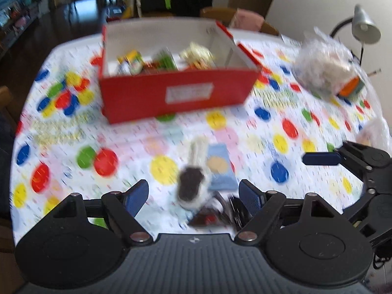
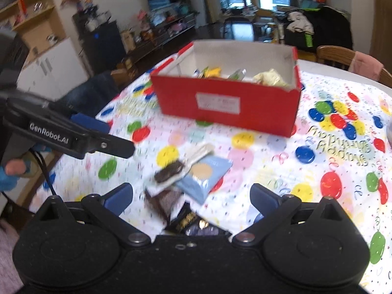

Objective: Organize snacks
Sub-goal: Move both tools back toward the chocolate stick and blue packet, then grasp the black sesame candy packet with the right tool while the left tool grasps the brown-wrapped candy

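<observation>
The left gripper [image 1: 193, 193] stood spread above a small heap of snack packets [image 1: 203, 183], pinching nothing. The right gripper [image 2: 191, 196] gaped just as wide over the same heap, also empty. A pale blue packet [image 2: 205, 176] lay partly under a dark biscuit one [image 2: 169, 171] (blurred). Farther off on the balloon-print tablecloth [image 1: 122, 147] stood the red box [image 1: 176, 93], holding several snacks.

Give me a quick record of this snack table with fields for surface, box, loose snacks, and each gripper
surface: table under a white balloon-print cloth
box: open red cardboard box, several wrapped snacks inside
loose snacks: pale blue biscuit packet, clear-wrapped dark cookie, dark brown wrappers, piled in front of the box
left gripper: open, empty
right gripper: open, empty
</observation>
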A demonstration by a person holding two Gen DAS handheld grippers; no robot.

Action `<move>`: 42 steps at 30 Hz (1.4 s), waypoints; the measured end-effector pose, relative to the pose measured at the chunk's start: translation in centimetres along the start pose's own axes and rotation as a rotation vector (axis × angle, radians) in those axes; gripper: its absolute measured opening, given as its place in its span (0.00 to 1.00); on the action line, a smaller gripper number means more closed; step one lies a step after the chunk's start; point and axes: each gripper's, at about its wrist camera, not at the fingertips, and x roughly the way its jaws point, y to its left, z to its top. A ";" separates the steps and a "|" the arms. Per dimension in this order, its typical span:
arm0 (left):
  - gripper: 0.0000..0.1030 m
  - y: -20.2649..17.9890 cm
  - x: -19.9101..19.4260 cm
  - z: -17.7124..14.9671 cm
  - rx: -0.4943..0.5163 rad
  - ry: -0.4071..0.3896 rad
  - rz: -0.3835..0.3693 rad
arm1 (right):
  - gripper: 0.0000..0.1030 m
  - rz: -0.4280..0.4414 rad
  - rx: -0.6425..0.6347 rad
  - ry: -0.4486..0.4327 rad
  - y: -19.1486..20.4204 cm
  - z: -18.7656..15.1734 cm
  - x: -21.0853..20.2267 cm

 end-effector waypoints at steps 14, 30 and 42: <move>0.78 0.2 6.4 -0.7 -0.148 0.237 -0.032 | 0.85 -0.006 -0.181 0.161 1.0 -2.3 4.7; 0.74 0.7 9.0 -0.5 -0.231 0.306 -0.074 | 0.58 0.041 -0.245 0.222 1.2 -1.9 6.5; 0.50 1.7 8.8 -0.8 -0.250 0.308 -0.065 | 0.41 0.013 -0.182 0.211 1.3 -2.5 5.4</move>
